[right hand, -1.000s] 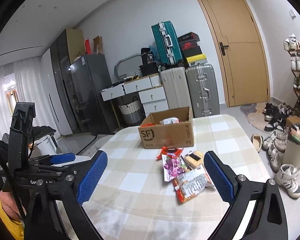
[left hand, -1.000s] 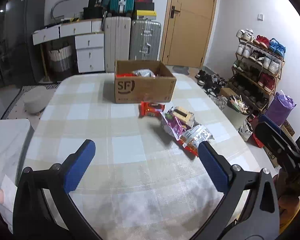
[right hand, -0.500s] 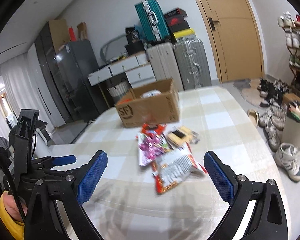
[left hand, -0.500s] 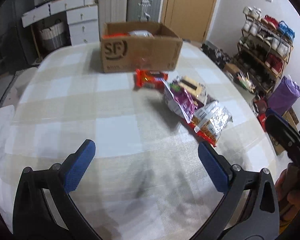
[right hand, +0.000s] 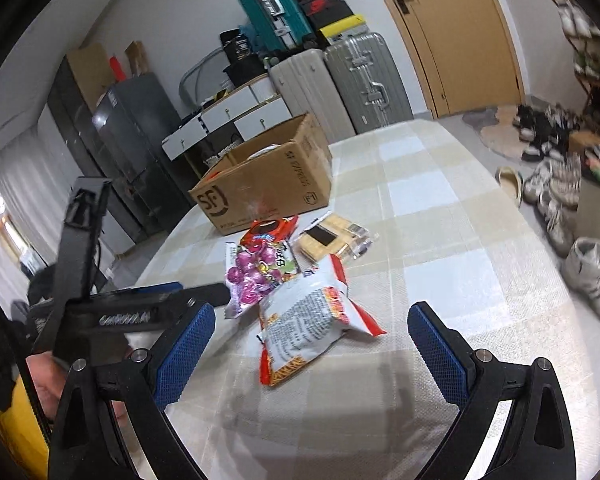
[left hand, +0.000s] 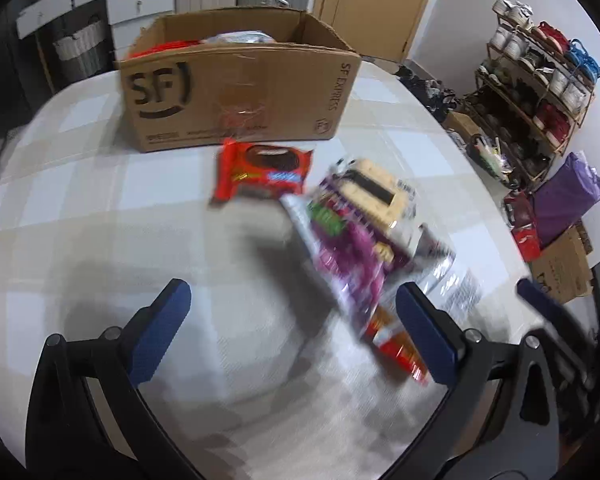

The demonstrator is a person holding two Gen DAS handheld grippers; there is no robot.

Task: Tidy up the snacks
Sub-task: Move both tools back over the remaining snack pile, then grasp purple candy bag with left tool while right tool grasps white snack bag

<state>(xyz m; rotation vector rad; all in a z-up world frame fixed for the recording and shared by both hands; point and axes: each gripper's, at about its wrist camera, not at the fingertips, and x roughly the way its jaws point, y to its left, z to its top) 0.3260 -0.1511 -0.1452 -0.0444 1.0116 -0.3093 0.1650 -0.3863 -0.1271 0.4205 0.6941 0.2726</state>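
An open SF cardboard box (left hand: 236,80) holding some snacks stands at the far side of the checked table (left hand: 100,208); it also shows in the right wrist view (right hand: 268,184). In front of it lie a red cookie pack (left hand: 264,168), a purple candy bag (left hand: 348,248), a cracker pack (left hand: 376,196) and a white-and-red chip bag (right hand: 304,316). My left gripper (left hand: 292,332) is open and empty just short of the purple bag. My right gripper (right hand: 308,344) is open and empty, straddling the chip bag's near end. The left gripper's body (right hand: 112,312) shows in the right wrist view.
Suitcases (right hand: 340,76), white drawers (right hand: 228,116) and a dark fridge (right hand: 132,128) stand behind the table. A shoe rack (left hand: 540,76) and a purple bag (left hand: 568,196) are on the right. Loose shoes (right hand: 556,184) lie on the floor by the door (right hand: 452,28).
Both grippers have moved forward and down toward the snack pile. The box and snacks look much nearer. Nothing has been taken hold of.
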